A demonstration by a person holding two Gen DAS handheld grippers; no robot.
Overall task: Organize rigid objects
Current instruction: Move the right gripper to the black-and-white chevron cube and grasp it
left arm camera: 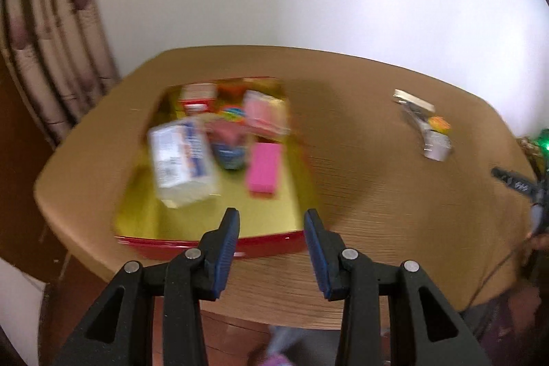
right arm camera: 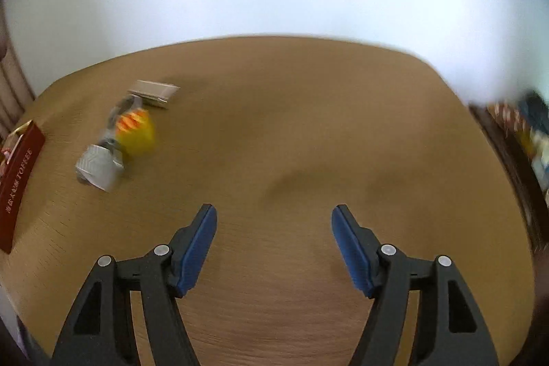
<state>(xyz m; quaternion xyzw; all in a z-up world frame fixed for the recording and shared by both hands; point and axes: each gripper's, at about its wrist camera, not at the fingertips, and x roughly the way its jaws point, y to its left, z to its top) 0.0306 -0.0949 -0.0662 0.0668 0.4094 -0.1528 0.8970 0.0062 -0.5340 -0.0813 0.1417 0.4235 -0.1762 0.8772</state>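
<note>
**A:** On the table, toward its left side: red box with a gold bottom, already filled with a white packet, a pink block and several more small packs, too blurred to name.

**B:** And outside the box?

**A:** Three loose pieces, lying close together and well apart from the box: flat grey packet, yellow toy with orange stripes, silver-wrapped piece. Maybe touching each other; hard to tell through the blur.

**B:** State of the left gripper?

**A:** Spread only a little, with nothing between the blue pads. Hanging over the near rim of the box and tilted down toward it. Probably kept narrow because of no work to do there at this moment.

**B:** And the right gripper?

**A:** Spread wide, also empty, above bare wood. Three loose pieces up and to the left of it, not yet between the fingers. Held wide most likely to fit around the bulky silver-wrapped piece or the toy.

**B:** Why everything in one box?

**A:** Seems to serve as the one home for all hard pieces. Task mostly done, judging by the full box; only those three left outside.
</note>
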